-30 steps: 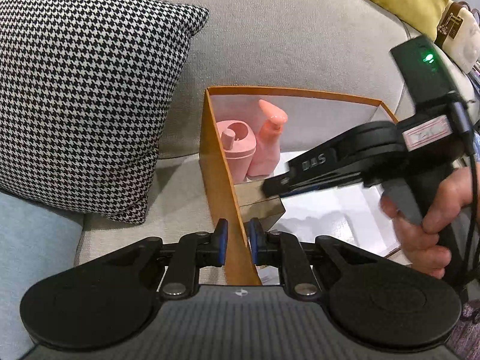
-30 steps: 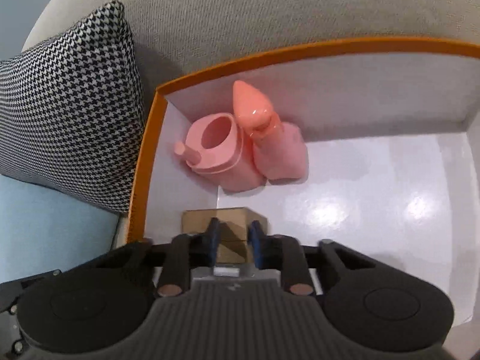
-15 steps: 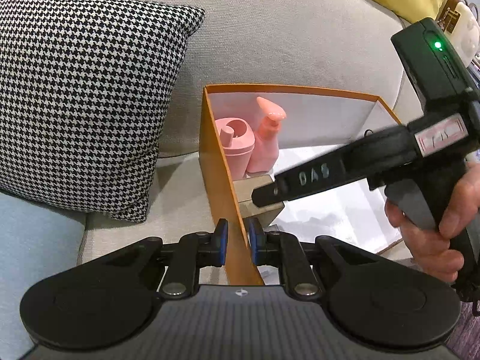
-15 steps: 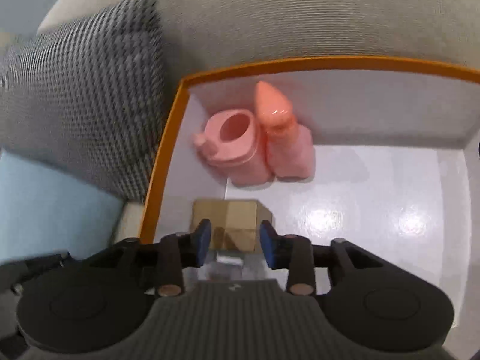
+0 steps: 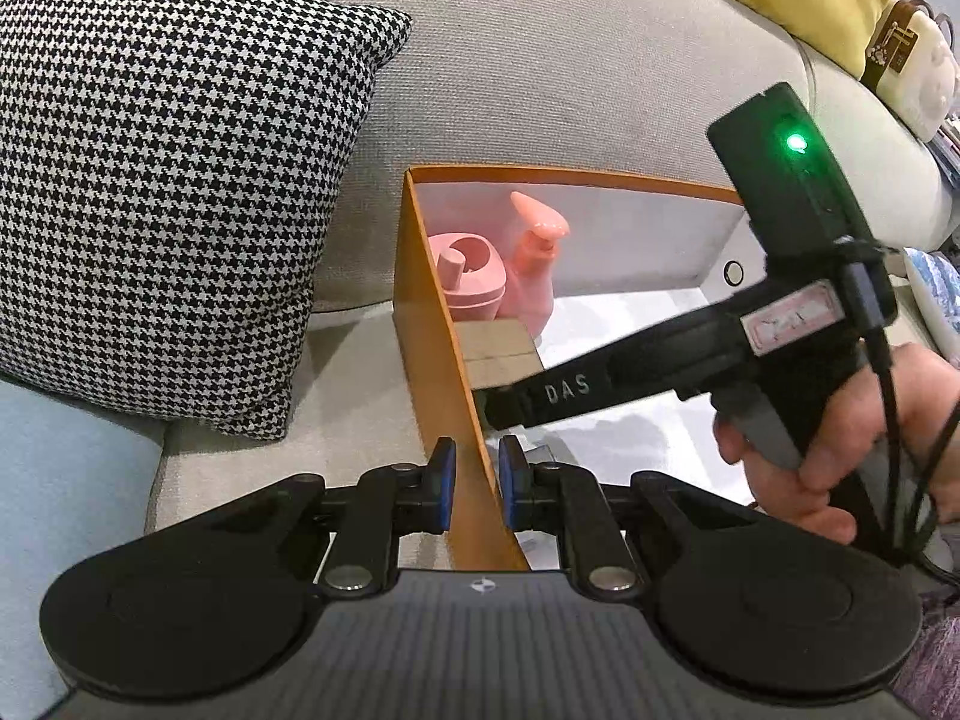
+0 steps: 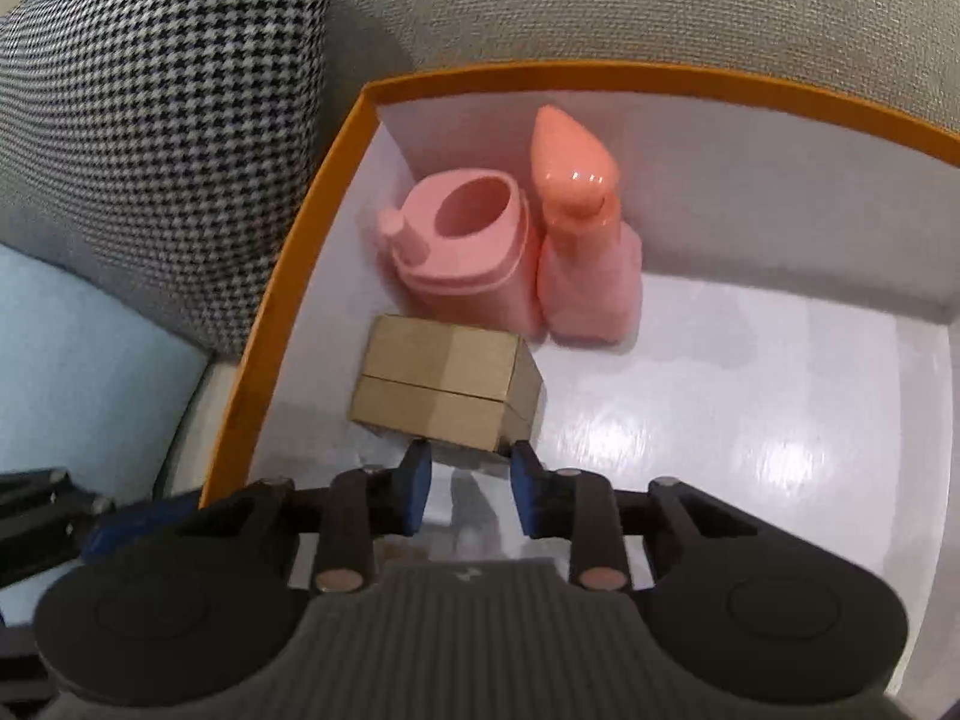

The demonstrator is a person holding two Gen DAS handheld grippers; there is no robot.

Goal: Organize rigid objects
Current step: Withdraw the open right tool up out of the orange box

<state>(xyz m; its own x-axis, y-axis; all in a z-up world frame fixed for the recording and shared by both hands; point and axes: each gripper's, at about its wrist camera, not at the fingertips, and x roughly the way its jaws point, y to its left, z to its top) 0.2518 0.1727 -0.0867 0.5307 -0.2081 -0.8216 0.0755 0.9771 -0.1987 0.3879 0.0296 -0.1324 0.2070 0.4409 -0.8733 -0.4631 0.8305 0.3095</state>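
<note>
Nearest in the left wrist view, the left gripper is closed down on the orange side wall of the tray, one finger outside and one inside, so it seems to be steadying it on the sofa.

The right gripper is inside the tray, jaws parted wider than the corner they face and holding nothing. The box lies straight ahead of it, just past the fingertips; whether the pads touch the near corner I cannot tell. It sits flat on the white tray floor, long axis running across the gripper's line, close to the left wall. The right gripper is the nearer one by far, so any nudge or re-grasp of the box falls to it.

Beyond the box, almost against it, stand the pink jug and the pink spray bottle, side by side in the far left corner. Outside the tray, a checked cushion leans on the sofa back.
</note>
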